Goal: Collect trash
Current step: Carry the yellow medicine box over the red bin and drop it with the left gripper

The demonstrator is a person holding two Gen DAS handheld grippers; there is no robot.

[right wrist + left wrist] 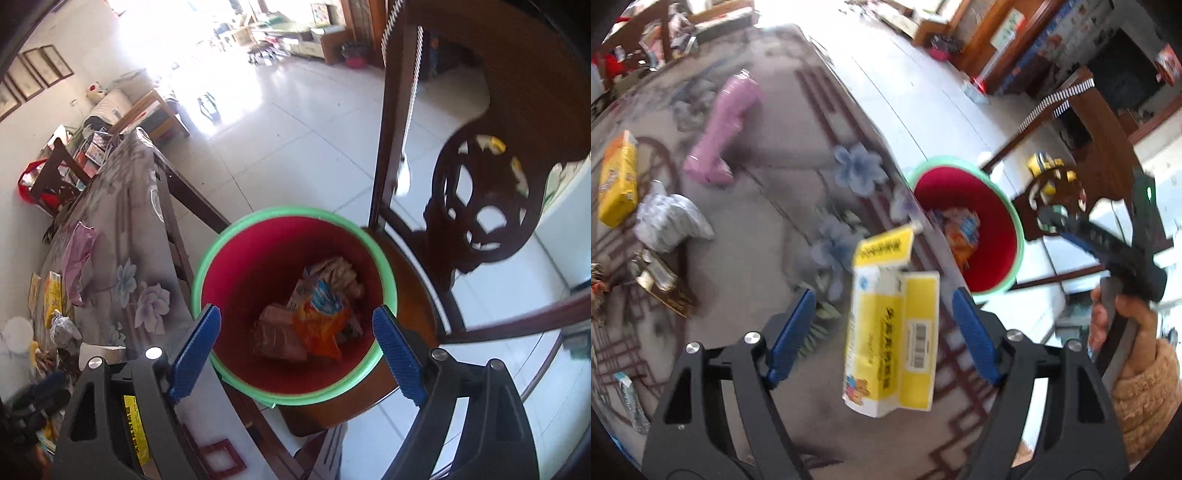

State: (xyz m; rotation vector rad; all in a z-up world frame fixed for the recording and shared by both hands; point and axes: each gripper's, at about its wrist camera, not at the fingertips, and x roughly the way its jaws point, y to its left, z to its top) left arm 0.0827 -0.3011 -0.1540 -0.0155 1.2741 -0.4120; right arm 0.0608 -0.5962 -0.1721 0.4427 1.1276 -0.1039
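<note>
Both grippers are spread wide: the left gripper has a yellow box loose between its fingers, over the table. The right gripper grips nothing, right above the red bin, wrappers already inside.

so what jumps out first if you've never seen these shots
A yellow and white carton sits loose between the open left tongs, above the patterned table edge. Just beyond stands a red bin with a green rim, wrappers already inside, with the open right tongs poised over it.
</note>
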